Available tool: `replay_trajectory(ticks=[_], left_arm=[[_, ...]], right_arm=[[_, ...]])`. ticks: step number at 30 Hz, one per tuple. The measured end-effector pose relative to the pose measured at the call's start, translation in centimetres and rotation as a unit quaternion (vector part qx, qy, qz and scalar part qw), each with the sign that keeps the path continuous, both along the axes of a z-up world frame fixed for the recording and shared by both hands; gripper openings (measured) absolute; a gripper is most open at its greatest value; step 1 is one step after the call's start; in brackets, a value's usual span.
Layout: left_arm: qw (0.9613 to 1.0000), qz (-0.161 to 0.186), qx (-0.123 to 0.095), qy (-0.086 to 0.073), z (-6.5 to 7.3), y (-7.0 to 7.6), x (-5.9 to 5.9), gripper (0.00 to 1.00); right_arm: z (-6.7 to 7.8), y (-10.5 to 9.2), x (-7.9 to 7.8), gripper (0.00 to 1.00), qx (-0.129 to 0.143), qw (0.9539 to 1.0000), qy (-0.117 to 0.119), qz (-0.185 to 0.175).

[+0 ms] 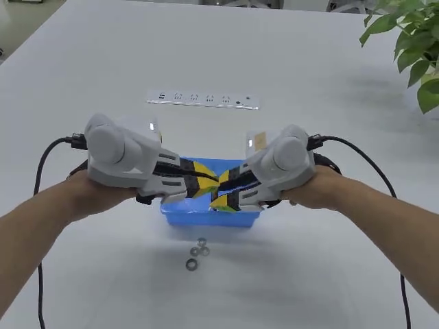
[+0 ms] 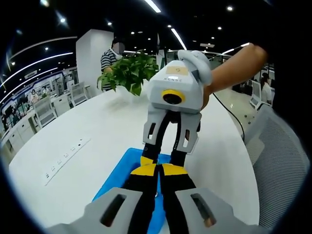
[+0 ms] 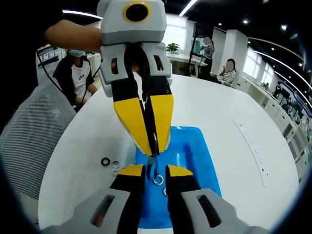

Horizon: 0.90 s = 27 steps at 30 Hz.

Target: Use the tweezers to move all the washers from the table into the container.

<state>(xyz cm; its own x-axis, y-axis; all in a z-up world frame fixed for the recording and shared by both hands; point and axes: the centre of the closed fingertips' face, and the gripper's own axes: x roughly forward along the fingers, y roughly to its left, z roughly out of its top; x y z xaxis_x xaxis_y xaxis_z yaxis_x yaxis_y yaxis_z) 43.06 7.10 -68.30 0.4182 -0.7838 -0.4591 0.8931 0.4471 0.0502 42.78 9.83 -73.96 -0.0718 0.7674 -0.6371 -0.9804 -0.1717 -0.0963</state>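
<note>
A shallow blue container (image 1: 206, 216) sits on the white table, and both grippers meet above it. My left gripper (image 3: 152, 146) comes from the left and is shut on thin metal tweezers (image 3: 155, 163), whose tips point down into the container (image 3: 195, 156). My right gripper (image 3: 156, 171) stands open, with one jaw on each side of the tweezers' tips. A washer (image 3: 157, 181) lies on the blue floor just under the tips, with another beside it. Several washers (image 1: 198, 252) lie on the table in front of the container, also seen as washers (image 3: 111, 163) in the right gripper view.
A white power strip (image 1: 202, 100) lies on the table behind the container. A leafy plant (image 1: 411, 41) stands at the far right corner. Mesh office chairs (image 3: 29, 141) and seated people are beyond the table's edge. Cables trail back from both grippers.
</note>
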Motion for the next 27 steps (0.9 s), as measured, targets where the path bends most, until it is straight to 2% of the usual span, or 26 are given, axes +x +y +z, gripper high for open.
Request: replay_trajectory(ticks=[7, 11, 19, 27], left_arm=[[0.9999, 0.014, 0.000, 0.002, 0.5, 0.6, 0.2, 0.05], [0.9998, 0.018, 0.004, -0.004, 0.9, 0.7, 0.2, 0.05], [0.9995, 0.031, 0.001, -0.004, 1.8, 1.0, 0.3, 0.05], [0.9993, 0.036, 0.005, -0.002, 2.4, 1.1, -0.4, 0.05]], right_arm=[[1.1, -0.4, -0.1, 0.23, 0.014, 0.9996, 0.002, -0.026], [1.7, -0.8, -0.1, 0.26, 0.021, 0.9989, 0.008, -0.042], [2.7, -2.4, 0.0, 0.32, 0.031, 0.9962, 0.015, -0.080], [3.1, -4.2, -0.2, 0.37, 0.027, 0.9949, 0.012, -0.097]])
